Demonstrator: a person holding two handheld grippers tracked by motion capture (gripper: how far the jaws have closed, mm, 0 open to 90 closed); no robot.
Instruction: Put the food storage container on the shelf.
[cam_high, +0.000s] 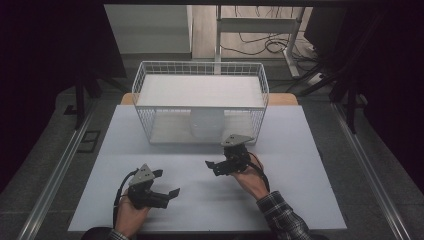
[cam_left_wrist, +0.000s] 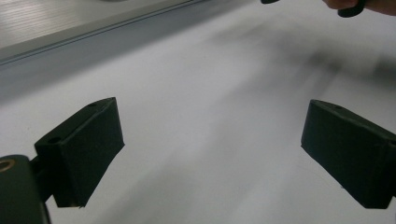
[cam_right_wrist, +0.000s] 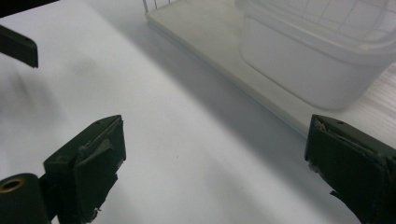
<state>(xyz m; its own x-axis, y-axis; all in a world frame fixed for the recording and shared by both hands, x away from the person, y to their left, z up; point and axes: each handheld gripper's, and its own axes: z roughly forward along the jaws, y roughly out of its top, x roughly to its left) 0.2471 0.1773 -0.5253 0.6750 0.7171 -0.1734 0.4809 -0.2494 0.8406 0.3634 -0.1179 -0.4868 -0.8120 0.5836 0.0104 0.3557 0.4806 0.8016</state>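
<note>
A translucent white plastic container (cam_high: 207, 123) is seen standing upright on the lower shelf of a white wire basket rack (cam_high: 200, 70), just ahead of the right gripper (cam_high: 220, 166) and slightly to its far side. In the right gripper view the container (cam_right_wrist: 299, 70) is shown with a lipped rim under the wire grid, resting on the rack's pale base board (cam_right_wrist: 205, 42). It is judged to be light, thin-walled and somewhat flexible, with smooth sides that could slip; a hold across the rim or the upper wall is judged safest, with gentle pressure so the wall is not buckled. The right gripper is held with its jaws spread wide and nothing between them, over the bare white table (cam_high: 200, 200). The left gripper (cam_high: 162, 192) is held well apart from the container, nearer the person, its jaws also spread wide and empty above the table surface.
</note>
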